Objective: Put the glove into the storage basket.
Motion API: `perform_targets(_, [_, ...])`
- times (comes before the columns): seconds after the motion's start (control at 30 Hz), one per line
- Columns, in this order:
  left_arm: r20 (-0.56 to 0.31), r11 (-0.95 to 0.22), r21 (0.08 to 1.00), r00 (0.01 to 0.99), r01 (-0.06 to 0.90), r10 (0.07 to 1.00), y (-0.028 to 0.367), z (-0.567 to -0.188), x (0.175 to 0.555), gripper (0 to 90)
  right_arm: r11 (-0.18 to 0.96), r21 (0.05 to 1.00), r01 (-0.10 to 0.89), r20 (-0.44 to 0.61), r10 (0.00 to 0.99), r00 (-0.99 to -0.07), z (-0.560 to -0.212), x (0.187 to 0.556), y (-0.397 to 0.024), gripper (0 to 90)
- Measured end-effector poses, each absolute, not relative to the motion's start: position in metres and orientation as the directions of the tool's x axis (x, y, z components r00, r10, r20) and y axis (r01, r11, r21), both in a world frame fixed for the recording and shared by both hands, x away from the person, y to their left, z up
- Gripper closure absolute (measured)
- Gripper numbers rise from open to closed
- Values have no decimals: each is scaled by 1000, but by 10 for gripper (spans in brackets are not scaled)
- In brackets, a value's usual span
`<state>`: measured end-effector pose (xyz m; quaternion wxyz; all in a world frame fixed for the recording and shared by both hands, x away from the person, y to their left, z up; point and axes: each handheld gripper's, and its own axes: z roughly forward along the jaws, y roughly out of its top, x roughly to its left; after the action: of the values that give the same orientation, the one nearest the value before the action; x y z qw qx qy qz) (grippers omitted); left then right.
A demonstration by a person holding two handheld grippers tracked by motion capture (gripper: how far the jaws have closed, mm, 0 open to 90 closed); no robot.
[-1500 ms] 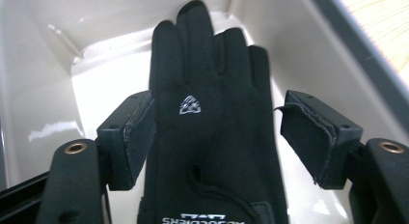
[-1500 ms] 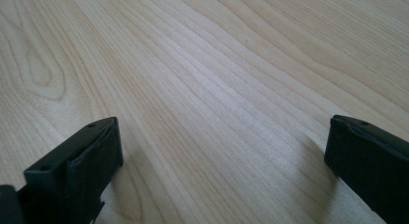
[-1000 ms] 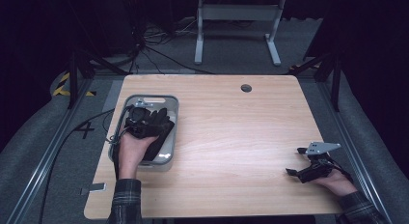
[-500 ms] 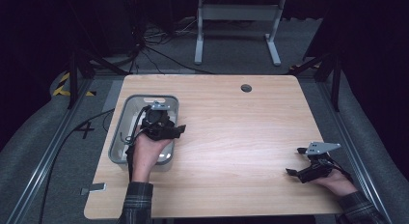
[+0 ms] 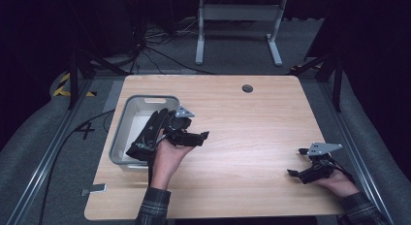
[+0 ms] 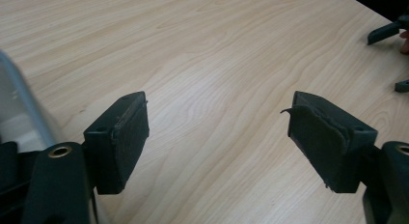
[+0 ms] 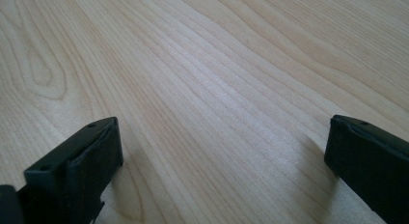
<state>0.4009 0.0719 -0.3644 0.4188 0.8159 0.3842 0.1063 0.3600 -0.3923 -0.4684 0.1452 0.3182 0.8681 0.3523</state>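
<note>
A grey metal tray (image 5: 122, 124) sits on the left of the wooden table (image 5: 252, 123). My left gripper (image 5: 203, 136) is held just right of the tray and points right across the bare wood. In the left gripper view its jaws (image 6: 217, 122) stand open with nothing between them, and the tray's rim (image 6: 21, 101) shows at the left. A black glove-like piece (image 5: 145, 137) hangs beside that hand over the tray's right rim. I cannot tell whether it belongs to the gripper. My right gripper (image 5: 295, 163) rests low at the front right, open (image 7: 222, 147) over plain wood.
A round cable hole (image 5: 247, 88) lies near the table's far edge. A metal stand (image 5: 237, 21) is on the floor behind the table. A small grey clip (image 5: 94, 188) sticks out at the front left corner. A cable (image 5: 72, 133) runs along the floor at the left.
My left hand has moved right with its gripper, from over the tray to the wood beside it. The right hand has stayed in place.
</note>
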Motion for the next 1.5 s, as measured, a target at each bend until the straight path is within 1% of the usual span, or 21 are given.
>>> perform_targets(0.13, [-138, -372, 767, 701, 522, 699, 60, -366, 397, 218, 550, 704, 450, -28, 654, -756, -468, 360, -392, 3])
perform_targets(0.3, [-126, -397, 763, 720, 510, 683, 40, -372, 389, 180, 550, 704, 450, -28, 654, -756, -468, 360, -392, 3])
perform_targets(0.63, [-113, -439, 753, 754, 490, 648, 13, -393, 376, 179, 550, 704, 449, -28, 653, -757, -468, 360, -392, 3])
perform_targets(0.97, [-108, -476, 737, 777, 481, 620, -6, -420, 367, 164, 550, 704, 449, -27, 652, -757, -468, 360, -392, 3])
perform_targets(1.07, [-92, -503, 724, 789, 472, 608, -13, -430, 365, 164, 550, 704, 449, -27, 652, -757, -468, 360, -392, 3])
perform_targets(1.17, [-56, -547, 701, 799, 458, 598, -23, -440, 364, 152, 551, 704, 449, -27, 652, -757, -468, 360, -392, 3])
perform_targets(1.33, [-55, -581, 669, 811, 463, 583, -34, -455, 361, 131, 551, 704, 449, -27, 652, -757, -468, 360, -392, 3])
perform_targets(1.5, [-16, -625, 638, 820, 450, 573, -43, -465, 358, 128, 552, 703, 448, -27, 651, -759, -468, 360, -392, 3])
